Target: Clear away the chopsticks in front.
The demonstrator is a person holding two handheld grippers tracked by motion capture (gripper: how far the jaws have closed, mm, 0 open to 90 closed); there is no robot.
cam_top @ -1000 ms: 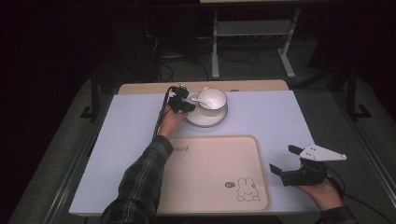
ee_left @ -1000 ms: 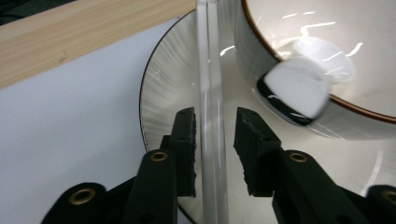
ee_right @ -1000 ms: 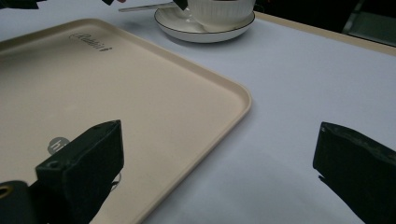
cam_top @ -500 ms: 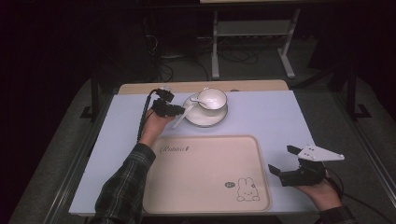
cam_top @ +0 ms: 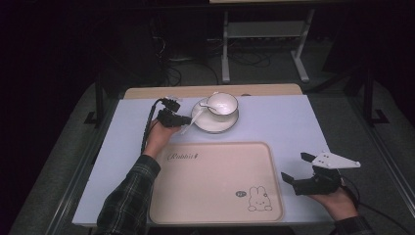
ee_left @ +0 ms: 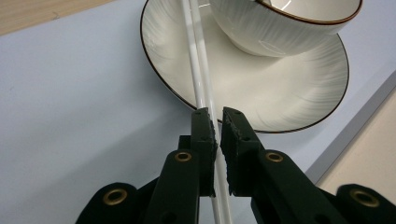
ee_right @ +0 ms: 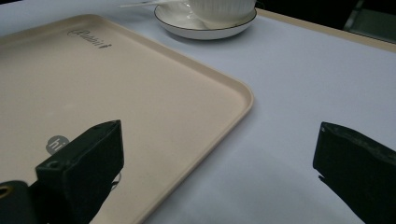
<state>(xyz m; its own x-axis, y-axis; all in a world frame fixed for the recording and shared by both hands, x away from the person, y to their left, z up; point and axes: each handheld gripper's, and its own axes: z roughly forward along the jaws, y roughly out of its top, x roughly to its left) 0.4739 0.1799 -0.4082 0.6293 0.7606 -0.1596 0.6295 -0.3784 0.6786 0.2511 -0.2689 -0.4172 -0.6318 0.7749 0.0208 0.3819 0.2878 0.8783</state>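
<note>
High view: a table covered by a pale lavender mat (cam_top: pixel 303 127) carries a beige rectangular tray (cam_top: pixel 215 183), printed with a script word near its far left corner and a rabbit drawing near its right front corner. Beyond the tray's far edge stands a white saucer (cam_top: pixel 215 125) with a dark rim line, and on it a white cup (cam_top: pixel 222 104). A white spoon (cam_top: pixel 195 117) runs from the cup region down across the saucer's left rim toward the left gripper (cam_top: pixel 181 120), which is held by the left hand (cam_top: pixel 159 137) on a plaid sleeve (cam_top: pixel 127 200), just left of the saucer. The right gripper (cam_top: pixel 296 169), topped by a grey three-cornered plate, is held by the right hand (cam_top: pixel 335 200) off the tray's right edge, jaws wide apart and pointing toward the tray. Left gripper view: the two black jaws of the left gripper (ee_left: pixel 218 123) stand narrow, pinching the slim white spoon handle (ee_left: pixel 201 70), which extends over the saucer's rim (ee_left: pixel 261 88) toward the ribbed cup (ee_left: pixel 289 28); the jaw tips lie at the saucer's near edge. Right gripper view: the right gripper (ee_right: pixel 219 154) is spread wide with nothing between its jaws, one jaw over the tray's corner (ee_right: pixel 140 107), the other over the bare mat (ee_right: pixel 303 79); the saucer (ee_right: pixel 205 25) and cup sit well apart, far beyond.
</note>
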